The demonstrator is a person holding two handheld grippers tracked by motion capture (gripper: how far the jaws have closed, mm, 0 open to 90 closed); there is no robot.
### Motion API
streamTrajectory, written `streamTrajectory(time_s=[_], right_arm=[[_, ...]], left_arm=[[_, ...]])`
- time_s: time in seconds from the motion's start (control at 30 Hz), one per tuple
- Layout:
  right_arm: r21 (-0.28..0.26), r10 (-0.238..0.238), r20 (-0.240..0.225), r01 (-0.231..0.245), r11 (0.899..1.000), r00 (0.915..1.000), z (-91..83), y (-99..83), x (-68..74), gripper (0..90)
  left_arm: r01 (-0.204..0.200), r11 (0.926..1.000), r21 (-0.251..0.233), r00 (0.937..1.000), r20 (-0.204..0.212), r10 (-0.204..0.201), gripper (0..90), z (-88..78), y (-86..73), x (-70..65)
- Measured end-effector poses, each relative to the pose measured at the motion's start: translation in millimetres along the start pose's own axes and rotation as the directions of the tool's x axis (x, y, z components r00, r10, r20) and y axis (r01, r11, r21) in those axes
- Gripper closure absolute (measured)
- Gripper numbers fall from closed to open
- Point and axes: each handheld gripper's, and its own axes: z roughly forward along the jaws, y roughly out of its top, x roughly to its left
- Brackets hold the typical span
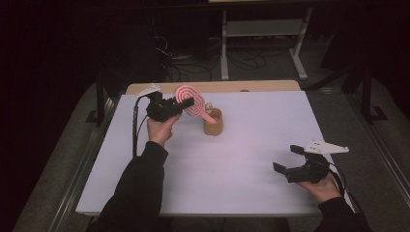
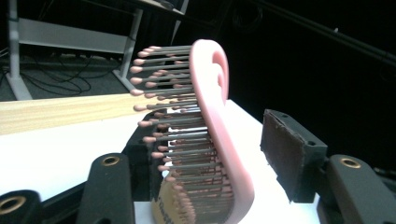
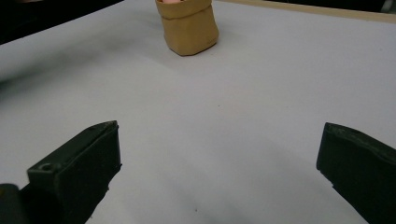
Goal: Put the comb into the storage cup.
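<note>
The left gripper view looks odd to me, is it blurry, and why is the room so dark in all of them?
Left gripper view: the pink hairbrush sits very close, soft-edged, bristles fairly clear. High view: the white table is lit, surroundings nearly black. Right gripper view: the brown cup and table are evenly lit, shadows faint.

Brush (image 1: 189, 102) left of, in cup (image 1: 212, 123)

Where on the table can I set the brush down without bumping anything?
The white table is bare across its middle, between the brown pouch and the right gripper, and along the near edge. Its far right stretch beyond the pouch is also free. The crowded spot is far left, where the left gripper has the pink brush beside the pouch.
</note>
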Motion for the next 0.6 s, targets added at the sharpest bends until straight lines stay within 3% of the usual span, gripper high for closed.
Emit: streamTrajectory(time_s=[0.1, 0.23, 0.4, 0.5, 0.6], right_arm=[[0.004, 0.0, 0.0, 0.0, 1.0, 1.0, 0.3, -0.1, 0.3, 0.0], [0.005, 0.0, -0.001, 0.0, 1.0, 1.0, 0.3, -0.3, 0.3, 0.0], [0.005, 0.002, -0.001, -0.002, 1.0, 1.0, -0.1, -0.6, 0.1, 0.0], [0.005, 0.002, -0.001, -0.002, 1.0, 1.0, -0.4, -0.5, 0.3, 0.0], [0.006, 0.001, 0.0, -0.001, 1.0, 1.0, -0.1, -0.8, 0.3, 0.0]], left_arm=[[0.004, 1.0, -0.008, 0.9996, 0.028, -0.004, 36.1, -4.6, -1.3, 2.3], [0.002, 0.9998, -0.018, 0.9994, 0.036, -0.001, 29.3, -12.0, -2.2, 4.1], [-0.04, 0.9991, 0.009, 0.9981, 0.046, 0.04, 21.6, -20.8, -1.9, 4.4], [-0.042, 0.9987, 0.028, 0.9972, 0.063, 0.04, 17.3, -24.8, -2.1, 5.9], [-0.05, 0.9978, 0.044, 0.9977, 0.047, 0.048, 13.6, -28.7, -2.9, 7.3]])
